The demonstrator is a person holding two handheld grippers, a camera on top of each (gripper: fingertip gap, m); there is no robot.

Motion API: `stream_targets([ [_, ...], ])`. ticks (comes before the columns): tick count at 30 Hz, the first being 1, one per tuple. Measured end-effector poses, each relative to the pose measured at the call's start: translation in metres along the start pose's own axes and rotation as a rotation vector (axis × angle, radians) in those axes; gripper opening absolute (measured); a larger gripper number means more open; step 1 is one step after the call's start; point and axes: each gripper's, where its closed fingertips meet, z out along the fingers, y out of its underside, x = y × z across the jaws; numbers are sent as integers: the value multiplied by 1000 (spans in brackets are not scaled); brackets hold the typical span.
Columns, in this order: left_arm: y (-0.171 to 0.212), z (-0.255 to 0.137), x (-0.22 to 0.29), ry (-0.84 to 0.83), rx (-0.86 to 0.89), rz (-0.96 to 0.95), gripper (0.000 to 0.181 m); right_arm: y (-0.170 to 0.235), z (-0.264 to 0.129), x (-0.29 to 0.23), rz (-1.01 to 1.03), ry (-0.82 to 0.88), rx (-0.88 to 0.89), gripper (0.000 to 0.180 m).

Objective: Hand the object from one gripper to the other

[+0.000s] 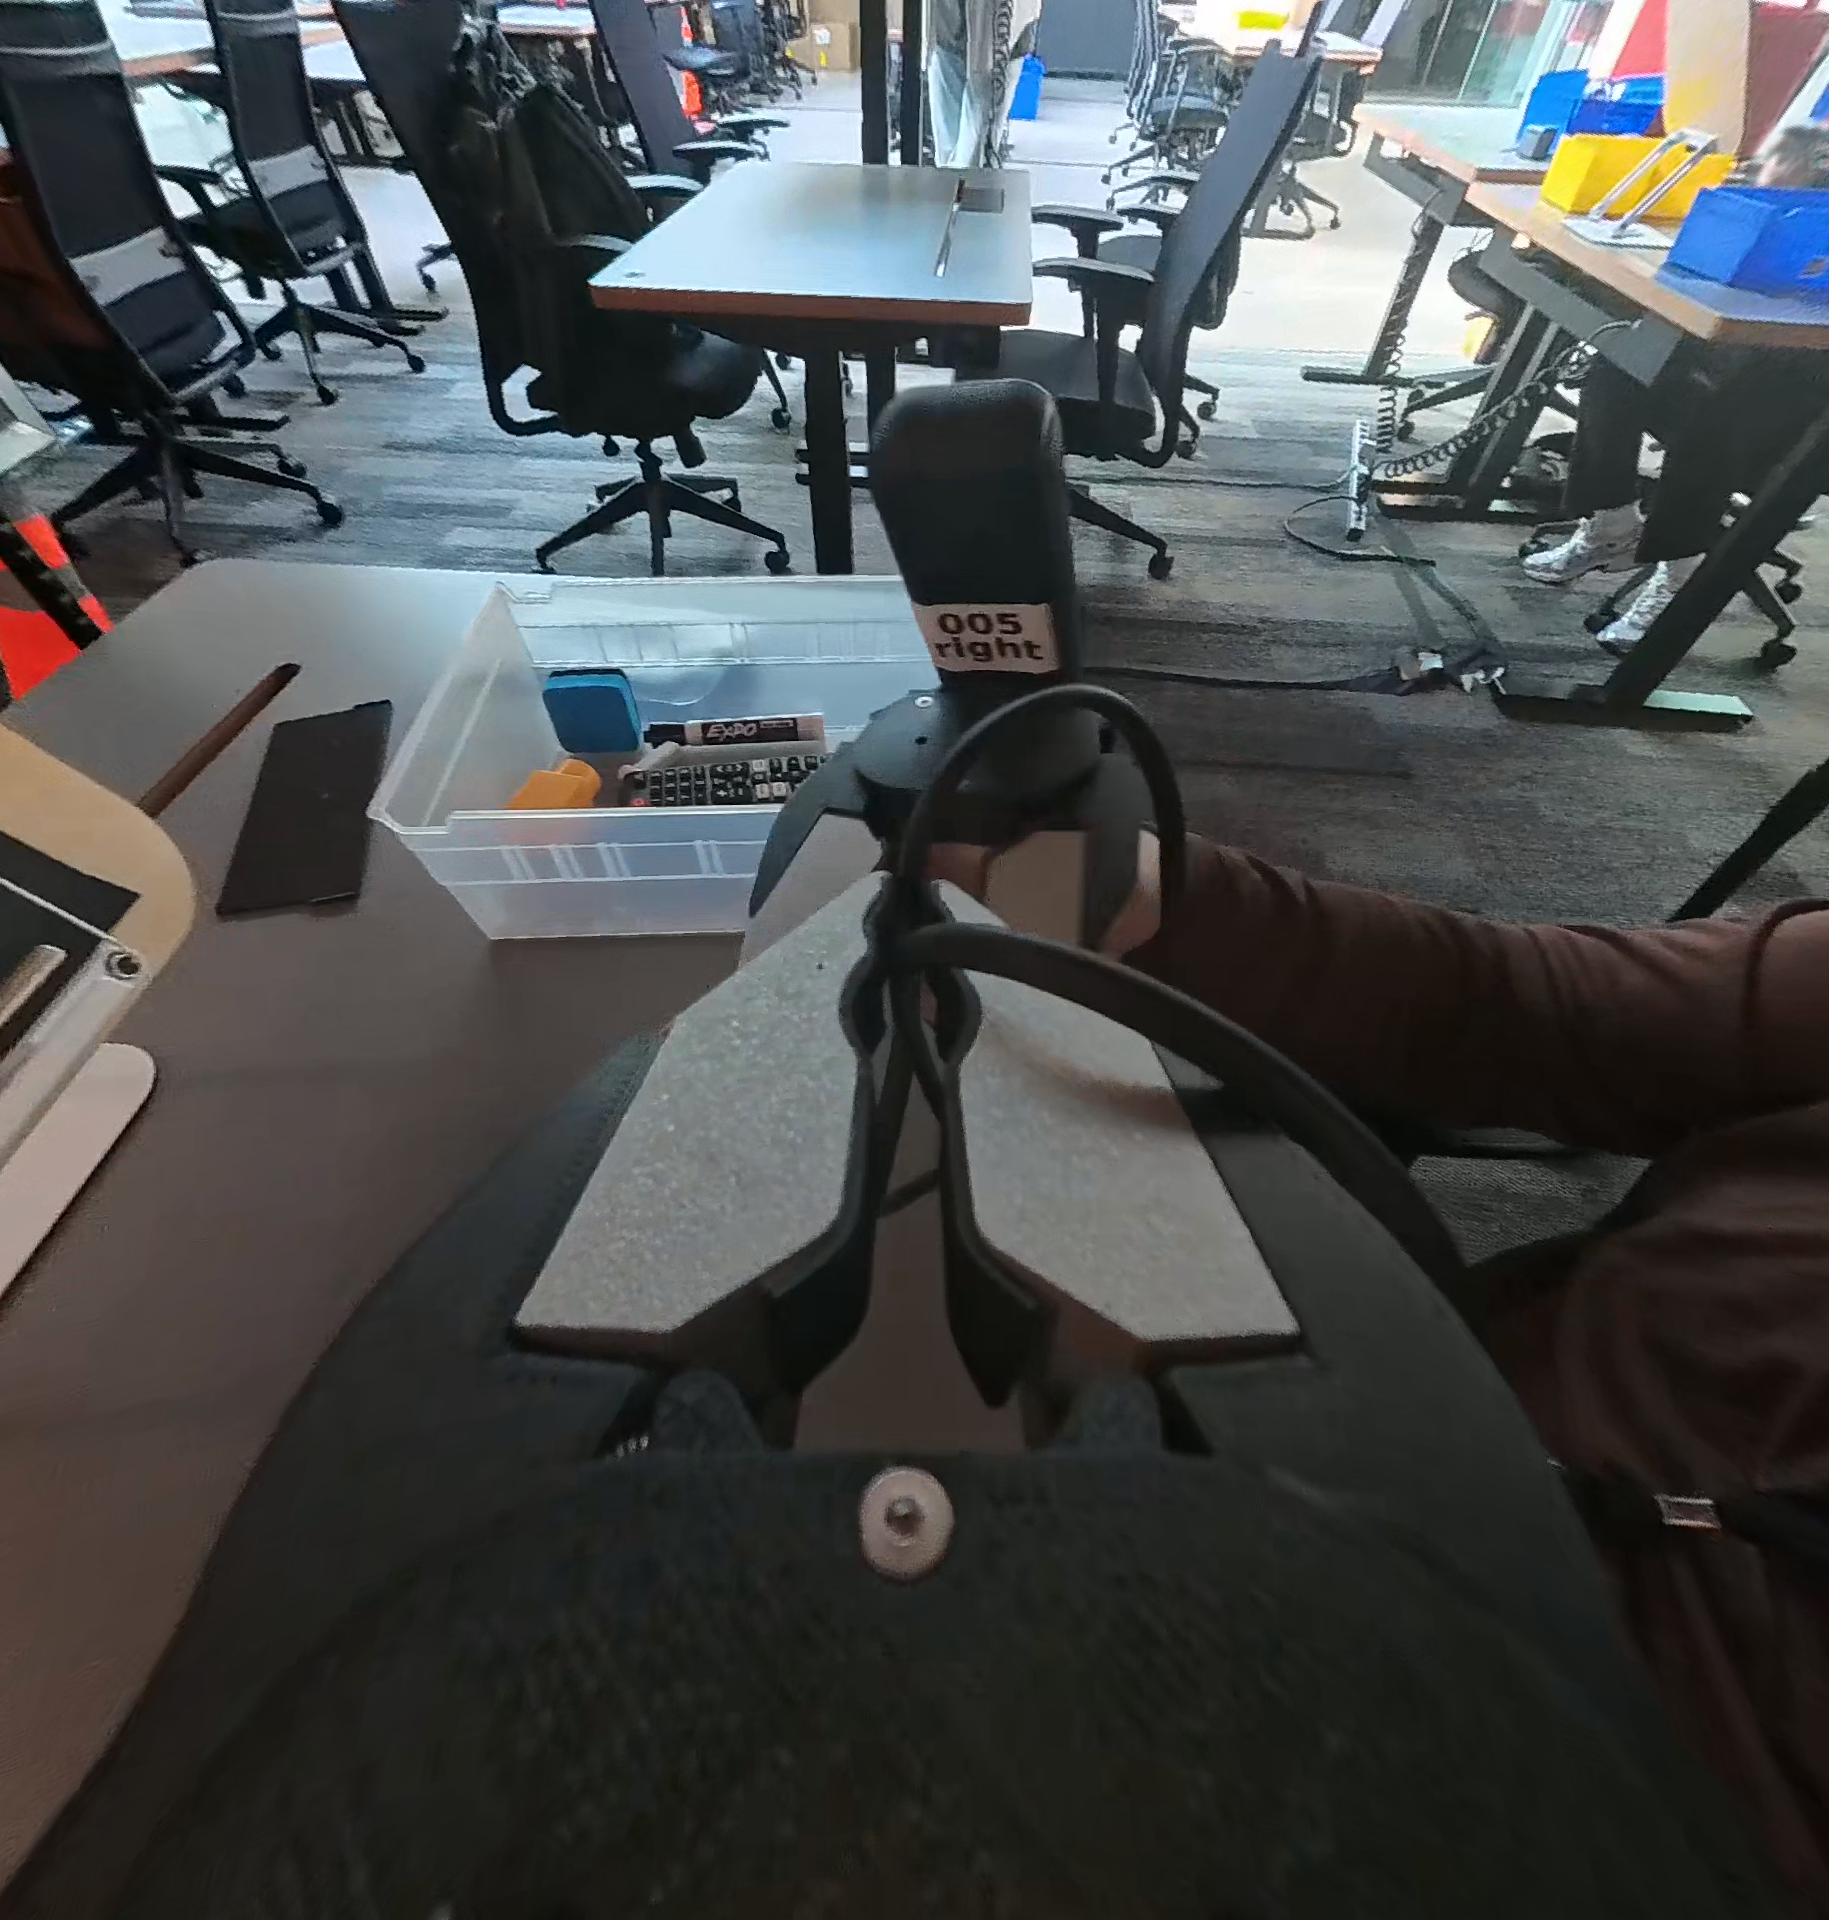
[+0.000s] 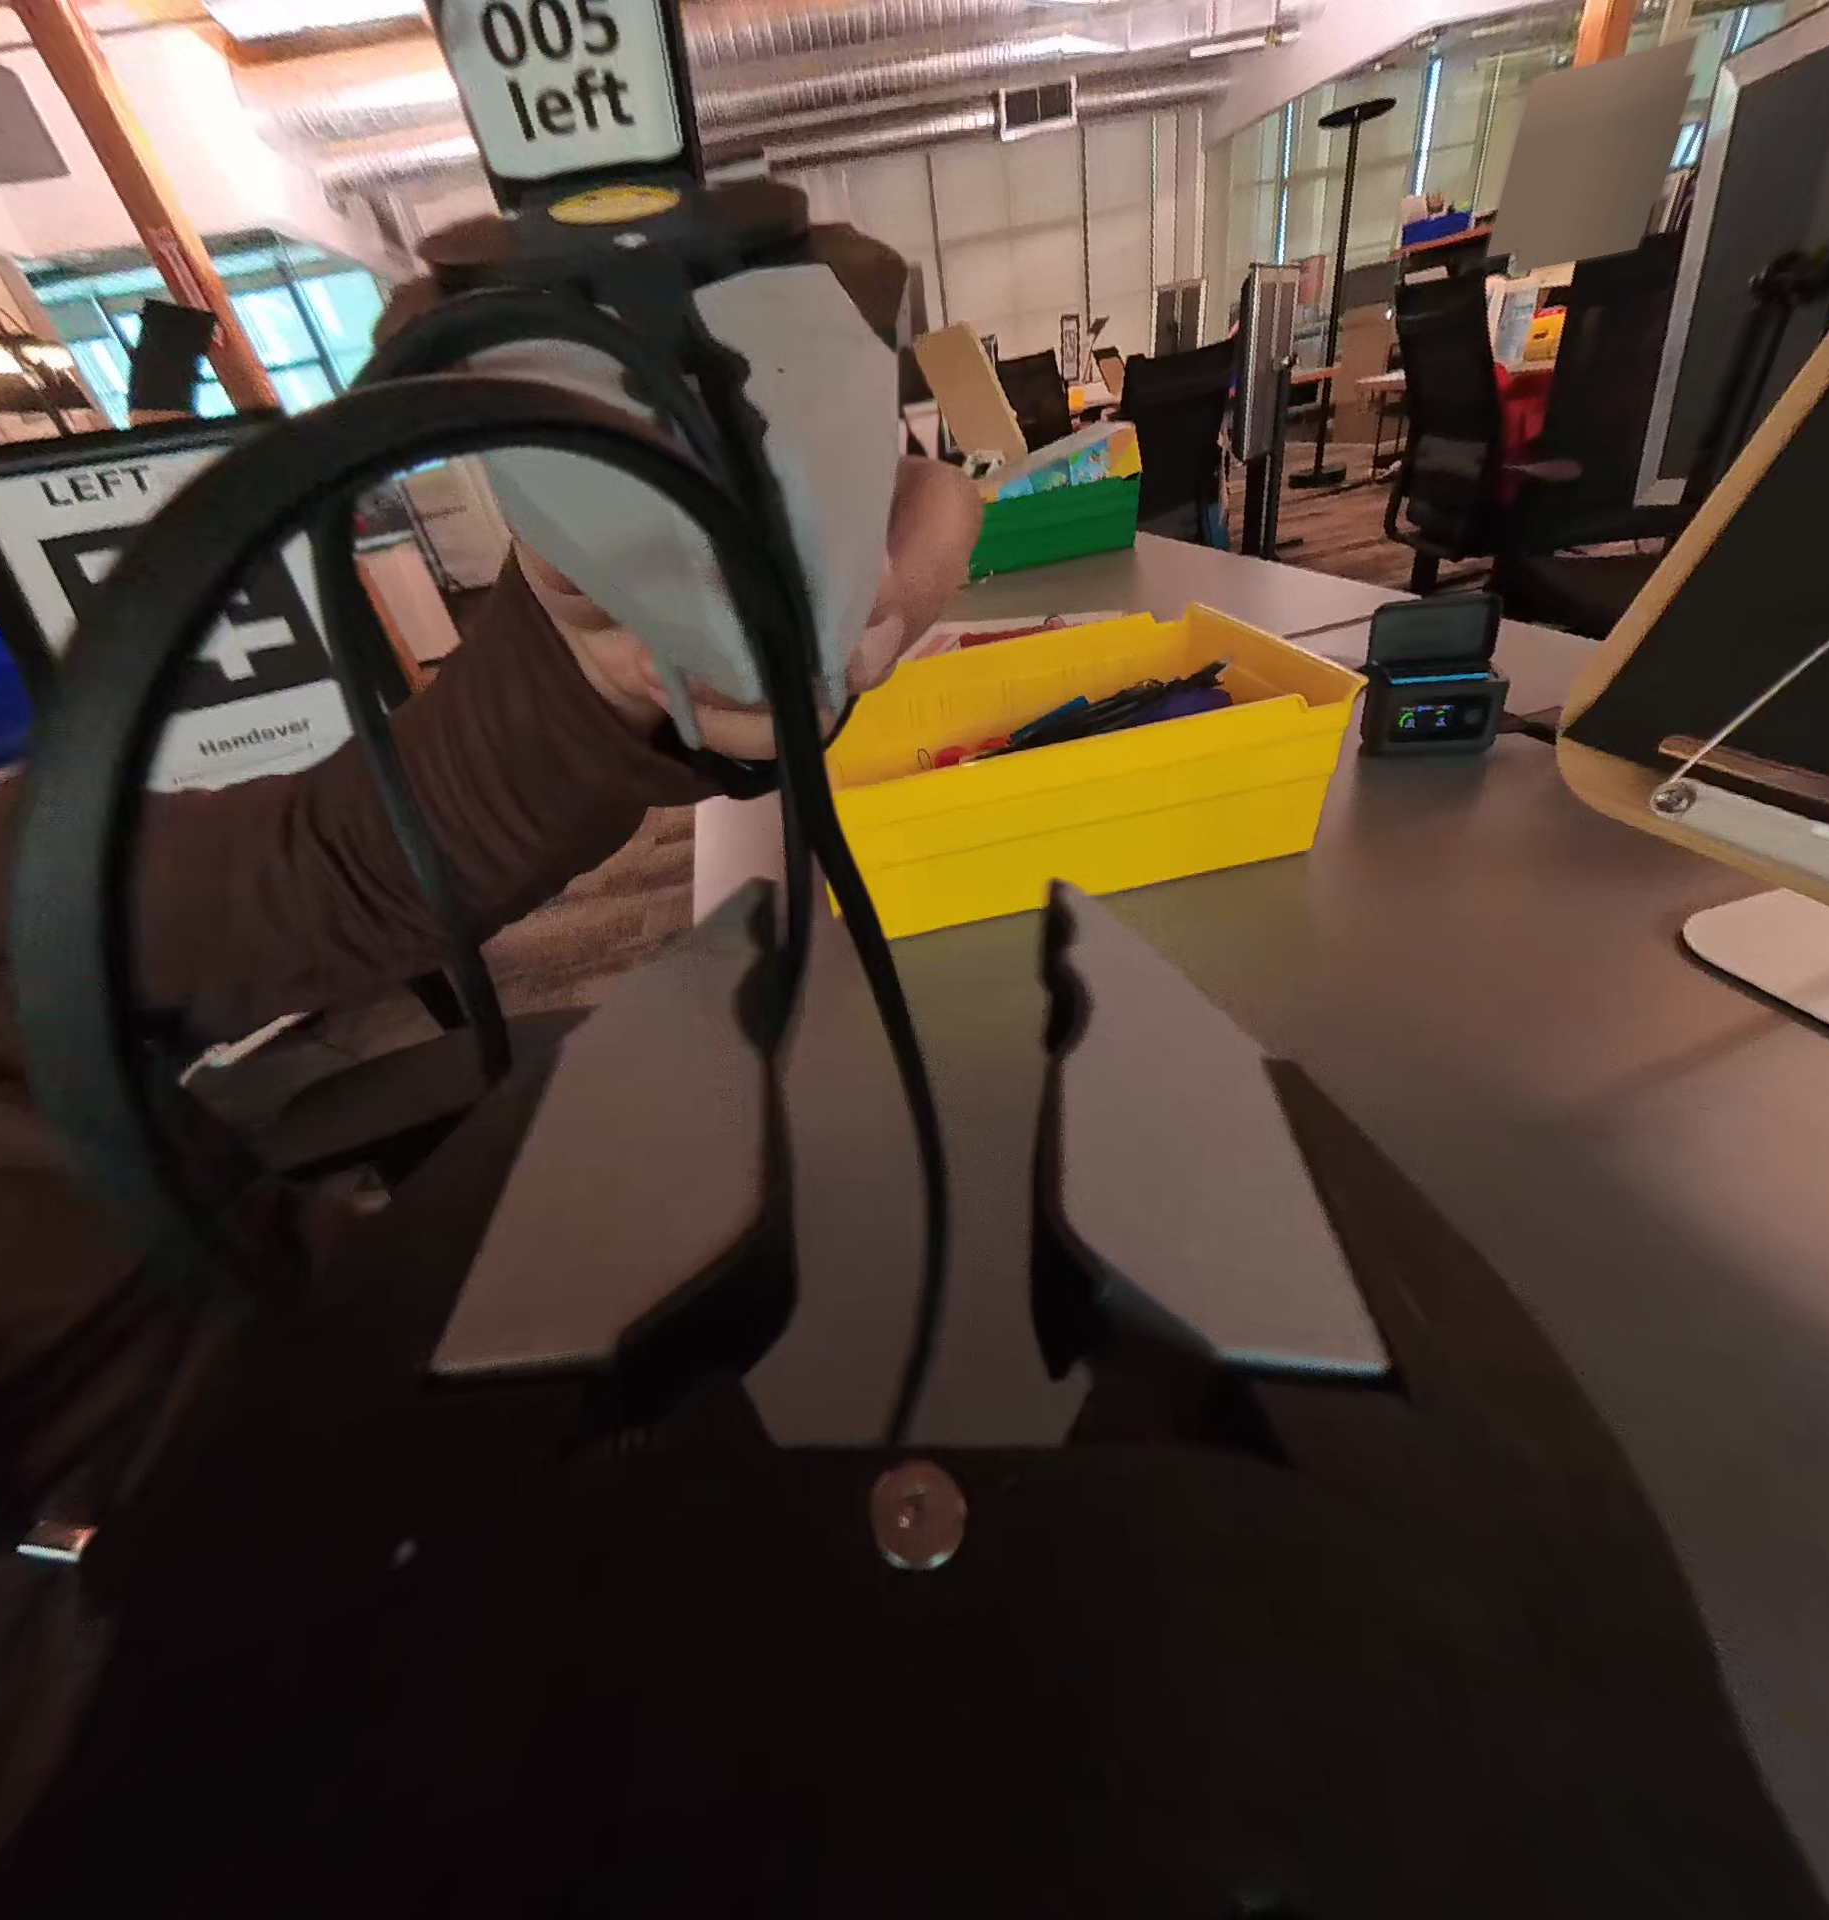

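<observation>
A black looped cable [image 1: 1149, 1029] is the object. In the left wrist view my left gripper [image 1: 910, 914] is shut on it near the fingertips, and the loops hang out to the right. In the right wrist view the left gripper [image 2: 764, 707] comes in from the top and holds the cable [image 2: 68, 831] above the table. My right gripper [image 2: 910, 914] is open. One strand of the cable runs down between its jaws, and they are not closed on it. The right gripper's black handle [image 1: 967, 520] stands just beyond the left fingertips.
A clear bin [image 1: 577, 862] holding an eraser, a marker and a calculator sits on the dark table [image 1: 318, 1091] next to a flat black slab [image 1: 307, 800]. A yellow bin [image 2: 1097, 821] of pens, a small device [image 2: 1429, 686] and a monitor foot [image 2: 1783, 956] lie ahead on the right. My right fingertips sit around 7 centimeters from my left ones. The monitor foot [image 2: 1783, 956] lies some 40 centimeters from my right tips, 45 centimeters from my left tips.
</observation>
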Motion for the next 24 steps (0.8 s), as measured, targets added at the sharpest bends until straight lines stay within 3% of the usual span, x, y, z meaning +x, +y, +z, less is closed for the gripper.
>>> stream_targets([
  [2, 5, 3, 2, -1, -4, -11, 1, 7, -1, -3, -10, -32, -45, 4],
  [5, 14, 1, -1, -24, -2, -21, 7, 13, -6, 7, -36, 52, -120, 1],
  [7, 26, -5, -9, -57, -19, -5, 23, 9, -14, 17, -81, 155, -131, 1],
  [11, 58, -15, -31, -138, -64, 3, 40, -14, -28, 16, -145, 233, -70, 0],
  [15, 94, 1, -19, -11, -115, -116, 52, -32, -35, 9, -240, 285, -19, 1],
  [21, 115, 39, 11, 149, -111, -183, 53, -37, -30, -5, -299, 257, -1, 2],
  [24, 117, 51, 9, 133, -90, -194, 42, -36, -28, -6, -299, 244, 3, 0],
])
